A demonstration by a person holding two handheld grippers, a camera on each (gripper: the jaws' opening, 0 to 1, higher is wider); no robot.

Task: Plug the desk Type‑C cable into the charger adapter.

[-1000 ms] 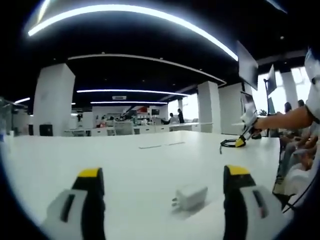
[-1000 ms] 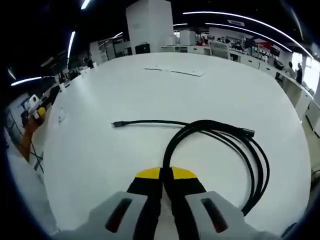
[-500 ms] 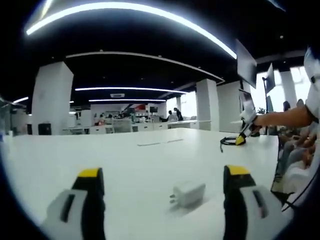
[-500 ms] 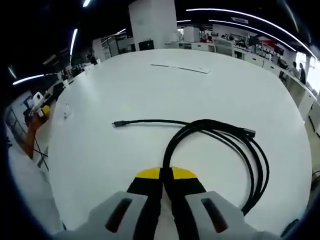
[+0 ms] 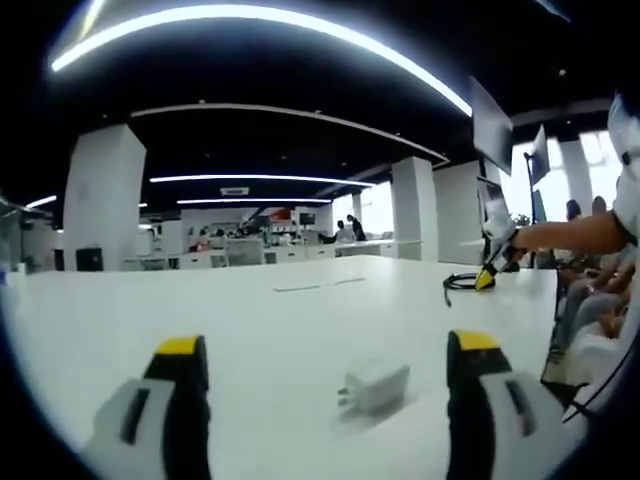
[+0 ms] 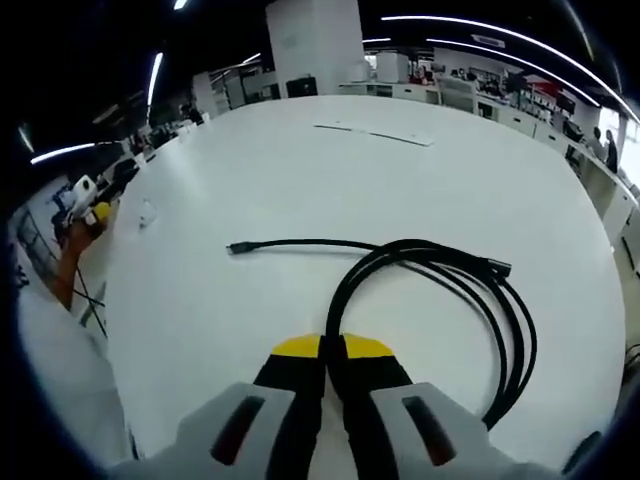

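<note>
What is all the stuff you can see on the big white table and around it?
Table: one, white, wide, under everything.
Charger adapter: one, white, lying on the table between the left gripper's jaws, prongs pointing to the picture's left.
Type-C cable: one, black, coiled on the table just ahead of the right gripper, one end stretched out toward the left of that view.
Thin strips: a few, pale, flat on the far part of the table.
Pillars: several, white, in the office behind.
Ceiling lights: long bright strips overhead.
Left gripper: one, yellow-tipped, jaws wide apart.
Right gripper: one, yellow-tipped, jaws closed together, nothing visibly between them.
</note>
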